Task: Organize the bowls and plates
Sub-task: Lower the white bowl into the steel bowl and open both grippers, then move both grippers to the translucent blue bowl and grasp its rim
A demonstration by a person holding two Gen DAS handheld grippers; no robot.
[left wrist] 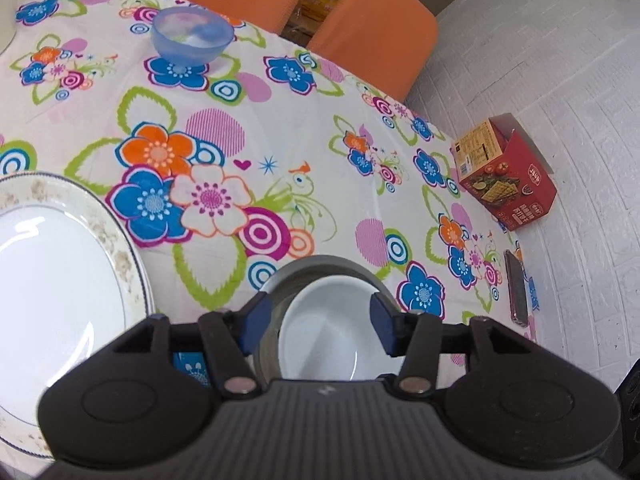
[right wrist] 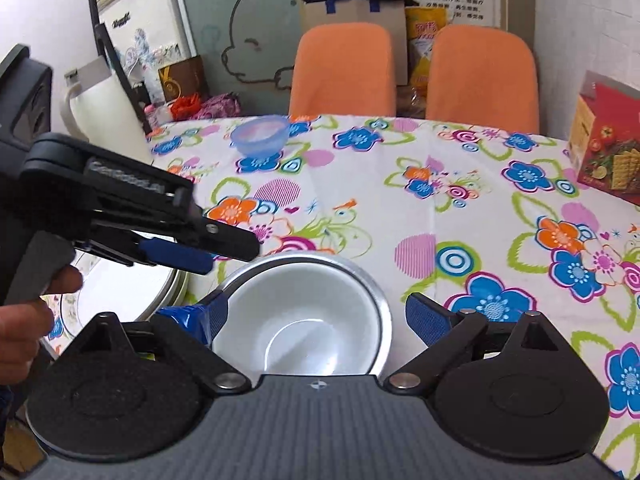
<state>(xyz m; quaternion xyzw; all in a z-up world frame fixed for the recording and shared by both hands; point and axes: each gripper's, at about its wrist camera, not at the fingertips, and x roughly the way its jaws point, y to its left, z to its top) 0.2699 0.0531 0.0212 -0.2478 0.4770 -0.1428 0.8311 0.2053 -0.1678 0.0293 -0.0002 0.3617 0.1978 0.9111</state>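
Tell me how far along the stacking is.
Done: white bowl nested in the metal bowl. In hand: nothing; left gripper and right gripper are open above them. Left: blue bowl far across the table, plate beside.

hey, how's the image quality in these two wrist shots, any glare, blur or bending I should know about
Left wrist view: strong fisheye bending at the edges, bright window glare on the large plate, and a softer highlight in the white bowl; the blue bowl looks slightly soft. Right wrist view: the same curvature, the blue bowl is smeared, the left gripper is dark against a bright tablecloth.
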